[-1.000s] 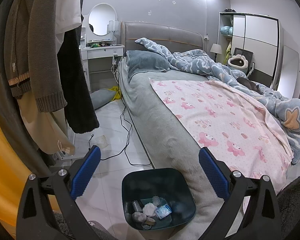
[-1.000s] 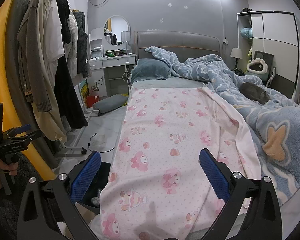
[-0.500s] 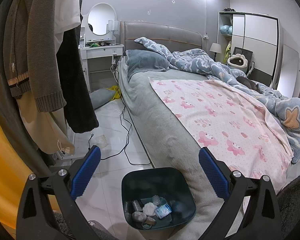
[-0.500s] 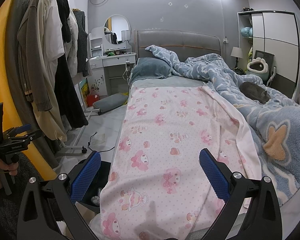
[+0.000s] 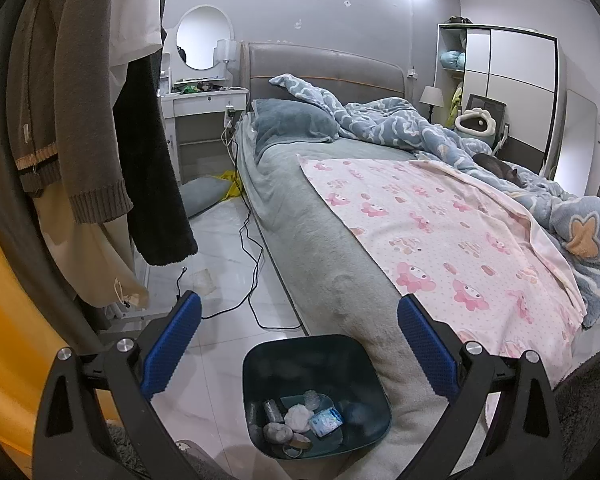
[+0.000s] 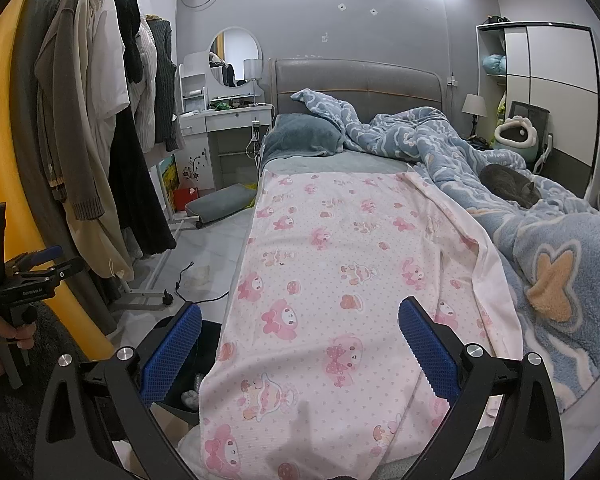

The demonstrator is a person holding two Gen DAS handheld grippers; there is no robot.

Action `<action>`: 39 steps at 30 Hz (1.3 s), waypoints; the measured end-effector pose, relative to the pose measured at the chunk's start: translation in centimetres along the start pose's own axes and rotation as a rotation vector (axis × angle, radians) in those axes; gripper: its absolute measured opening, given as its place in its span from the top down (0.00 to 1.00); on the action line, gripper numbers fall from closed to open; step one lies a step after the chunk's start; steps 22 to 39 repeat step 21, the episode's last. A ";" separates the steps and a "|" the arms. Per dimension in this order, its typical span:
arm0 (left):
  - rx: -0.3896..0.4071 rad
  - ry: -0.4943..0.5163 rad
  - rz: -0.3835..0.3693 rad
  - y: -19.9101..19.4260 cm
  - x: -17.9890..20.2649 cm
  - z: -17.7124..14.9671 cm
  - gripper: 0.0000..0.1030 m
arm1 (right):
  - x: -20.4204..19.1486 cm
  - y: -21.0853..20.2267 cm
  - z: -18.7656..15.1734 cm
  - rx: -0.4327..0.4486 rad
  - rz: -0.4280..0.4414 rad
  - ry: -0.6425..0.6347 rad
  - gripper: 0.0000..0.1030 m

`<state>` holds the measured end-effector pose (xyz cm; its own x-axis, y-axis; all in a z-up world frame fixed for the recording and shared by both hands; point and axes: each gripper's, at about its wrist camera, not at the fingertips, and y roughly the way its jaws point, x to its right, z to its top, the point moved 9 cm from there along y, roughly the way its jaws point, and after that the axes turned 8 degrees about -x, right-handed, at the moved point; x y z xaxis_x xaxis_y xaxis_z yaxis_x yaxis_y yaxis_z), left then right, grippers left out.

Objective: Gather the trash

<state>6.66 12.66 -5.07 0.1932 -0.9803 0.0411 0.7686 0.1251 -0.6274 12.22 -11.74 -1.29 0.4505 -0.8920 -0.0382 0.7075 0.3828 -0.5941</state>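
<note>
Left wrist view: almost no change noted against pictures one second and half a second back; framing shifted only slightly. Left gripper point(image 5: 297, 350) jaws spread, nothing held. Trash bin point(image 5: 259, 368) at 6 o'clock on floor against bed point(image 5: 324, 264), holding wrappers and crumpled tissue point(image 5: 297, 417). Scrap of paper point(image 5: 204, 280) seen on floor at 9 o'clock, uncollected. Right gripper point(image 6: 300, 350) held over pink sheet point(image 6: 340, 264), jaws spread, empty. Judged: pause between pickups; floor scrap likely next.
</note>
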 end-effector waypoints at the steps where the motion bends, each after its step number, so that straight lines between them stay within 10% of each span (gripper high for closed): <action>1: 0.000 0.001 -0.002 0.0 0.0 0.0 0.03 | 0.0 0.0 0.0 0.000 0.000 -0.001 0.03; 39: -0.023 -0.011 -0.017 0.0 0.0 -0.7 0.03 | 0.0 -0.1 0.2 -0.002 0.000 0.000 0.03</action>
